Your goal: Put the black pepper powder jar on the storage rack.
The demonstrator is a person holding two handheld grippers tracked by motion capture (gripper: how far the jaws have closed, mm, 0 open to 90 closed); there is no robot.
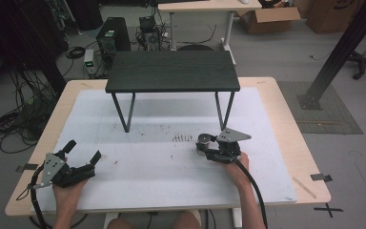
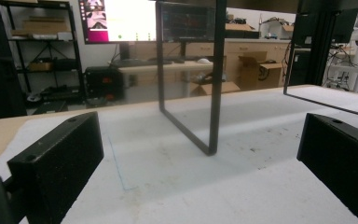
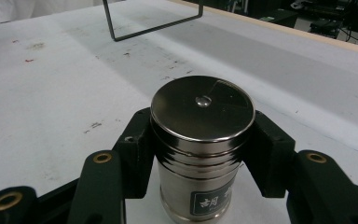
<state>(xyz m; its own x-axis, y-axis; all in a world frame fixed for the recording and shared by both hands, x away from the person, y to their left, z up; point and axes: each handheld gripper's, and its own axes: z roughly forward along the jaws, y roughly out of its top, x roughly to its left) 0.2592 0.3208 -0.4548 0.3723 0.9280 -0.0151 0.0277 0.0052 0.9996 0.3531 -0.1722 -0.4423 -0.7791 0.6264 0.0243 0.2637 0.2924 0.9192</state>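
1. Overhead, high view: right gripper clamps a steel canister standing upright on the white mat; left gripper rests well apart, jaws wide, holding nothing.
2. Left gripper view: black rack leg stands ahead between the spread jaws.
3. Right gripper view: both pads press the canister's sides below its lid.
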